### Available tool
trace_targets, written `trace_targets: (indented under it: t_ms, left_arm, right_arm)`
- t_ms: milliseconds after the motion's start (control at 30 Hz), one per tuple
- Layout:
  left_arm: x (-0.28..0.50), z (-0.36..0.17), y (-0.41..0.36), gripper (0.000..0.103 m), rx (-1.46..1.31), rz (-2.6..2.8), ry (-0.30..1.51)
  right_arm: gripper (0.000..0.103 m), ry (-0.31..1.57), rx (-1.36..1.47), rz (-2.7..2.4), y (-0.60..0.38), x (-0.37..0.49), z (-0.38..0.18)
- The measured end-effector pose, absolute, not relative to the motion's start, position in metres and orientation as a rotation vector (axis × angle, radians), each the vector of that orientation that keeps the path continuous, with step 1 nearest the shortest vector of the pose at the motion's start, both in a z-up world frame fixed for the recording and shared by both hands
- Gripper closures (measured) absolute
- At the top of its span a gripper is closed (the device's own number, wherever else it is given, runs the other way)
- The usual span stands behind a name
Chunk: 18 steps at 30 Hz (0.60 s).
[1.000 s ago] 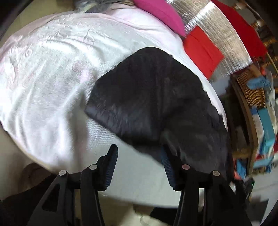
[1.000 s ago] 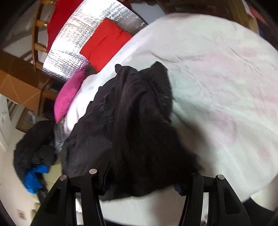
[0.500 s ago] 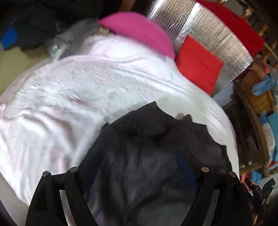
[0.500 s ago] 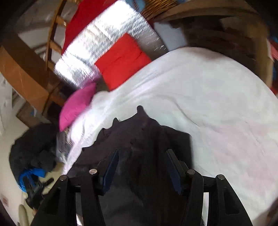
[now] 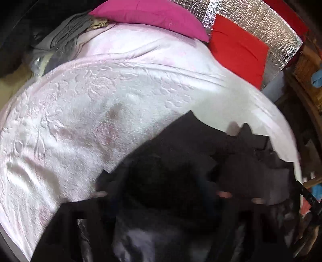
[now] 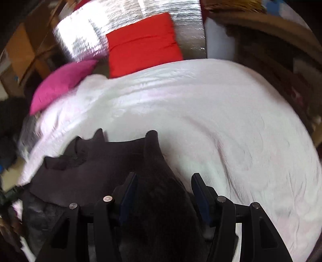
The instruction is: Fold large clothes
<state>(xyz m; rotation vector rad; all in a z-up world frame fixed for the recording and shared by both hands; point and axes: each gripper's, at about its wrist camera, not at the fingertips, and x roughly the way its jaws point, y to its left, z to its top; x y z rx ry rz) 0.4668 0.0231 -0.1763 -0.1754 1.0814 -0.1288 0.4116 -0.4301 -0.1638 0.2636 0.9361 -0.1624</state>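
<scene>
A large black garment (image 5: 181, 153) lies bunched on the pale pink bed cover (image 5: 90, 100), at the near right of the left wrist view. My left gripper (image 5: 161, 191) is smeared by motion and sunk in the cloth. Its jaws are closing with the garment between them, and the blur hides whether the pads press. In the right wrist view the black garment (image 6: 96, 161) spreads to the near left. A taut ridge of it runs up from between the fingers of my right gripper (image 6: 164, 187), which is shut on it. A sliver of bed cover (image 6: 221, 121) shows beside the right fingertip (image 6: 198, 187).
A pink pillow (image 5: 151, 16) and a red cushion (image 5: 237, 50) lean on a silver foil panel (image 5: 251, 18) at the head of the bed. Grey clothes (image 5: 64, 34) lie piled at the far left. Wooden shelves (image 5: 308, 70) stand close on the right. Dark clothes (image 6: 10, 112) lie on the floor.
Both views have swung toward the pillows. The garment, held up in front of the right gripper before, now lies low on the bed. The left jaws spread wide, then narrowed around the cloth.
</scene>
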Motion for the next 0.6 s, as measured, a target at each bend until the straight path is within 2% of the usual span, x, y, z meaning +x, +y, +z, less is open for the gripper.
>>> trace_targets:
  t_ms: [33, 100, 167, 333, 600]
  left_arm:
    - [0.469, -0.178, 0.023, 0.066, -0.171, -0.125, 1.077]
    - [0.473, -0.180, 0.025, 0.072, -0.184, -0.131, 1.068]
    - [0.473, -0.175, 0.027, 0.078, -0.212, -0.131, 1.042]
    - [0.475, -0.150, 0.024, 0.081, -0.225, -0.160, 0.930]
    - [0.488, -0.141, 0.028, 0.082, -0.295, -0.136, 0.836]
  right_arm:
    - [0.054, 0.948, 0.243, -0.156, -0.425, 0.416, -0.168]
    - [0.073, 0.966, 0.136, -0.206, -0.413, 0.421, -0.172]
    - [0.082, 0.935, 0.112, -0.206, -0.410, 0.417, -0.164]
    - [0.085, 0.789, 0.125, -0.260, -0.415, 0.412, -0.133]
    - [0.087, 0.721, 0.204, -0.323, -0.435, 0.424, -0.135]
